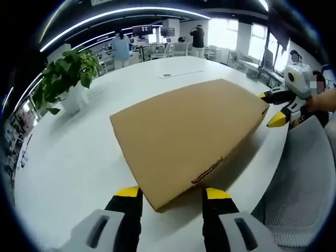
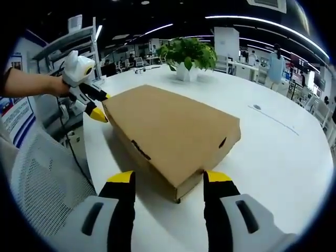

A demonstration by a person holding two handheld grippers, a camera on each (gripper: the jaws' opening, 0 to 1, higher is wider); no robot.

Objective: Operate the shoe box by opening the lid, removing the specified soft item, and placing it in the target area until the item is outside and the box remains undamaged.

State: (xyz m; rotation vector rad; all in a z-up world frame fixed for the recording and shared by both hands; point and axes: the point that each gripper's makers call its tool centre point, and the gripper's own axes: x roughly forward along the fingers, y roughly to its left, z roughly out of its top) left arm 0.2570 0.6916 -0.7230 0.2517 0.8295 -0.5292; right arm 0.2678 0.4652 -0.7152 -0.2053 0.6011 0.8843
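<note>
A closed brown cardboard shoe box (image 1: 189,139) lies flat on the white round table (image 1: 79,152), lid down. My left gripper (image 1: 172,193) is open, its yellow-tipped jaws standing either side of the box's near corner. At the opposite end, my right gripper (image 1: 270,107) is open, its jaws spread around the far corner. In the right gripper view the box (image 2: 170,131) runs away from my right gripper (image 2: 169,177), and the left gripper (image 2: 101,106), held by a hand, sits at the far left corner. The soft item is hidden inside.
A potted green plant (image 1: 68,71) (image 2: 188,52) stands on the table beyond the box. A grey mesh chair (image 1: 299,178) (image 2: 42,184) is at the table's edge beside the box. People (image 1: 198,39) stand among desks far behind.
</note>
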